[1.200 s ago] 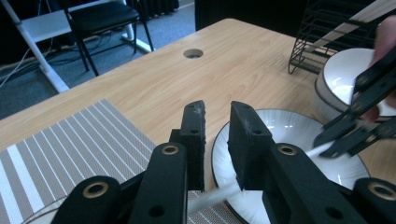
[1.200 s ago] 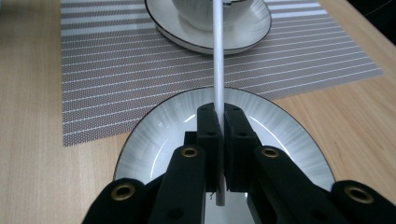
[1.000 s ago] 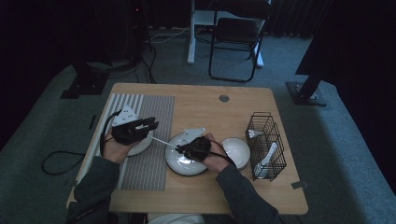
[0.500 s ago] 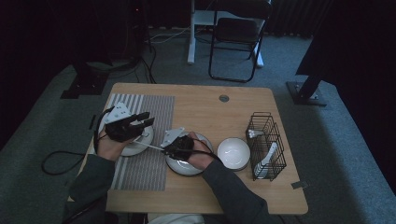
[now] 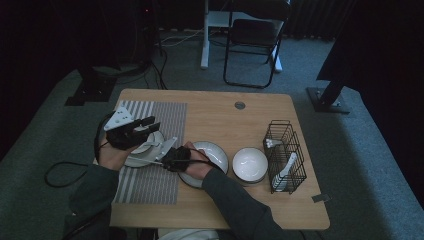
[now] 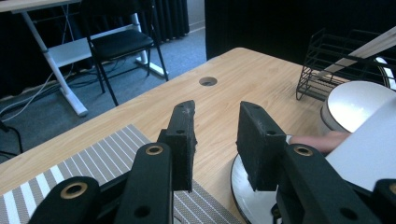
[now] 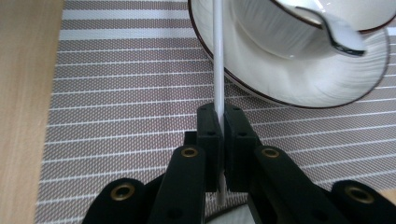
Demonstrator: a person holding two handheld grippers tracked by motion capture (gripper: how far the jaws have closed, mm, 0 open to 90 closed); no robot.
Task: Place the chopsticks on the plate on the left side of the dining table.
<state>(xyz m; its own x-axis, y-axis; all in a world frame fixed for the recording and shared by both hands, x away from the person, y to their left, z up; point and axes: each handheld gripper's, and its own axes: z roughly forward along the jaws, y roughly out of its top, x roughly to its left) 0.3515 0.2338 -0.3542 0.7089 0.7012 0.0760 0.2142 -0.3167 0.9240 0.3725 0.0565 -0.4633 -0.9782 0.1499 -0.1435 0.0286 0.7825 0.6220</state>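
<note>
The right gripper (image 7: 219, 135) has its fingers pressed together on a thin white spoon handle (image 7: 218, 60), pinching it near its lower end. The handle runs straight up from the fingers to the rim of a white bowl (image 7: 299, 56) with a dark edge line, and a spoon bowl (image 7: 343, 35) rests inside that dish; whether handle and spoon bowl are one piece cannot be told. The left gripper (image 6: 215, 140) has its fingers spread with nothing between them, held above the striped placemat (image 6: 107, 163).

The spoon looks light, stiff and smooth, likely slippery in a narrow pinch and apt to swivel; a hold nearer the middle of the handle would probably steady it. The dishes look like glazed ceramic: hard, breakable, best taken by the rim.

In the high view, the left gripper (image 5: 131, 131) hovers over the dish on the placemat (image 5: 150, 185), near the surface's left edge, with the right gripper (image 5: 172, 156) just beside it. Counted there: one placemat, one dish on it (image 5: 145, 150), one plate (image 5: 212, 152) at the middle of the surface (image 5: 225, 120), one white bowl (image 5: 250, 165) beside it, and one black wire basket (image 5: 285, 155) near the right edge holding white utensils, too small to count.
</note>
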